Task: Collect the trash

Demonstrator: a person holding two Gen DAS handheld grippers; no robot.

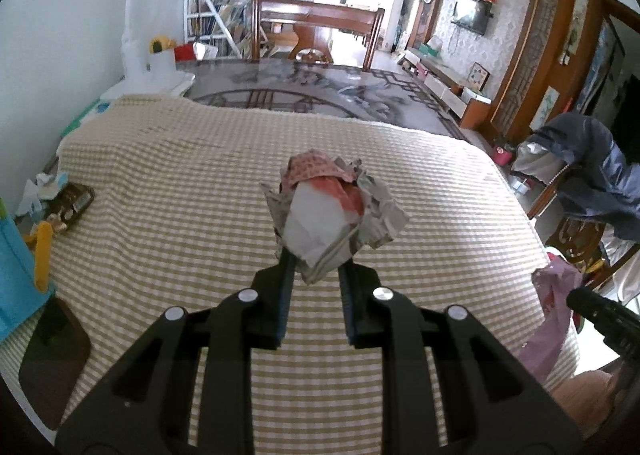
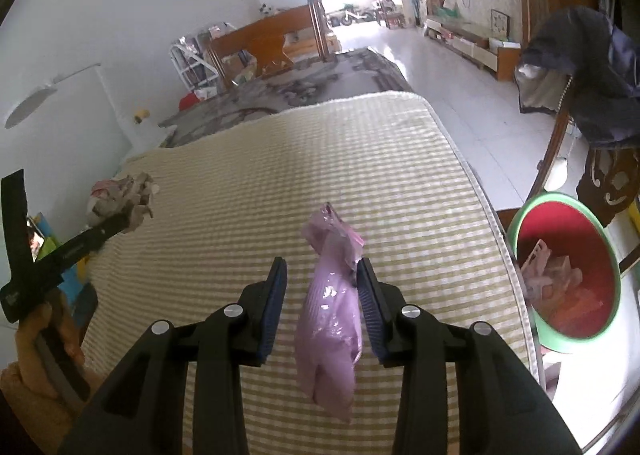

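Observation:
My left gripper [image 1: 316, 269] is shut on a crumpled ball of newspaper and red-and-white paper [image 1: 332, 207], held above the beige striped cloth [image 1: 180, 183]. The right wrist view shows the same paper ball [image 2: 120, 195] at the far left, on the left gripper's tip. My right gripper [image 2: 322, 269] holds a limp pink plastic bag [image 2: 330, 315], which hangs between its fingers and lies against the right pad. That pink bag [image 1: 554, 295] also shows at the right edge of the left wrist view. A red bin with a green rim [image 2: 560, 198] stands beside the surface's right edge, with pink scraps inside.
A brown snack box [image 1: 74, 203] and white tissue [image 1: 40, 187] lie at the cloth's left edge, near a blue and yellow object [image 1: 20, 267]. A chair draped with a dark jacket [image 2: 592, 67] stands behind the bin. A patterned glass tabletop [image 1: 320, 91] lies beyond the cloth.

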